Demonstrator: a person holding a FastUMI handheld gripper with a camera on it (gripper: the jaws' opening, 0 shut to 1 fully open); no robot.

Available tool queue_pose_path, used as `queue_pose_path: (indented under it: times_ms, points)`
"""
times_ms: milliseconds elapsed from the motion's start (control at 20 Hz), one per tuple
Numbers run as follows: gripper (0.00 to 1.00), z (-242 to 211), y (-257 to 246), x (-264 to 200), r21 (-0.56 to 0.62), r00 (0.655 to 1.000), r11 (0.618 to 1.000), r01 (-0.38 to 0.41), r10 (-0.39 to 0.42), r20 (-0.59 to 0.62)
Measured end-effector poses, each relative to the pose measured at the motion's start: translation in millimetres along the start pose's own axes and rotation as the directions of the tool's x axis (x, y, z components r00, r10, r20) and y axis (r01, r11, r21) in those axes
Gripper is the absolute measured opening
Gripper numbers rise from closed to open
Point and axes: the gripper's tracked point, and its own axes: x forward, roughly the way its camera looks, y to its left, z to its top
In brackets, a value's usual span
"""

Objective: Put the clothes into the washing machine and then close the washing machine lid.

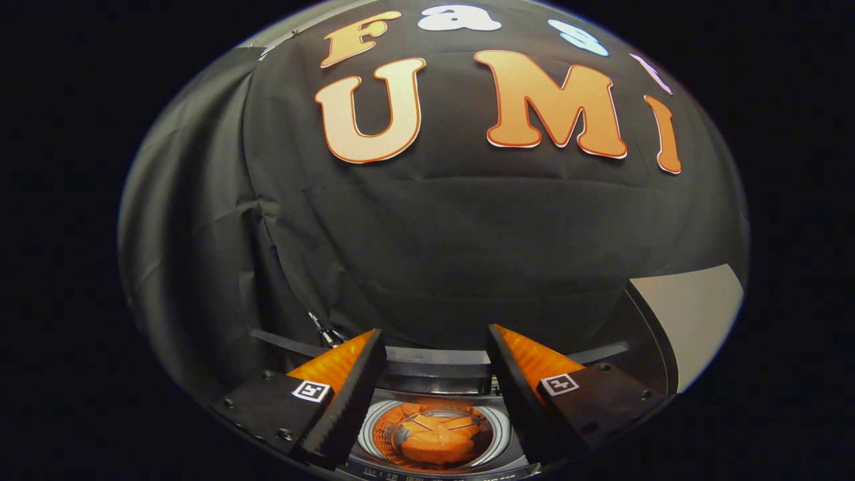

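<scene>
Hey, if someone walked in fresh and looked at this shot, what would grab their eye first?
Probably the orange clothes lying down in the round drum of the washing machine, seen between the fingers. Next, the gripper itself, open with nothing between its fingers, hanging above the opening. Beyond it hangs the booth's black cloth wall.

Your tool (435,347) ends in two wedge-shaped fingers (354,394) whose inner faces carry a fine, saw-like ribbing from tip to base. Each finger is bolted onto a flat, dark mounting block (267,407), and you can see small round screw heads at the blocks' corners. On top of each block sits a small square tag (312,391), white with a black pattern; its twin (560,384) is on the other side. The two fingers stand well apart, with a wide gap between them.
</scene>
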Motion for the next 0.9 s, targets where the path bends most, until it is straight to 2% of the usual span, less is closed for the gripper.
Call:
queue_pose_path:
  times_ms: [900]
  points:
    - [0.99,-24,7,-16,-0.012,0.998,1.0,0.001,0.0,0.056]
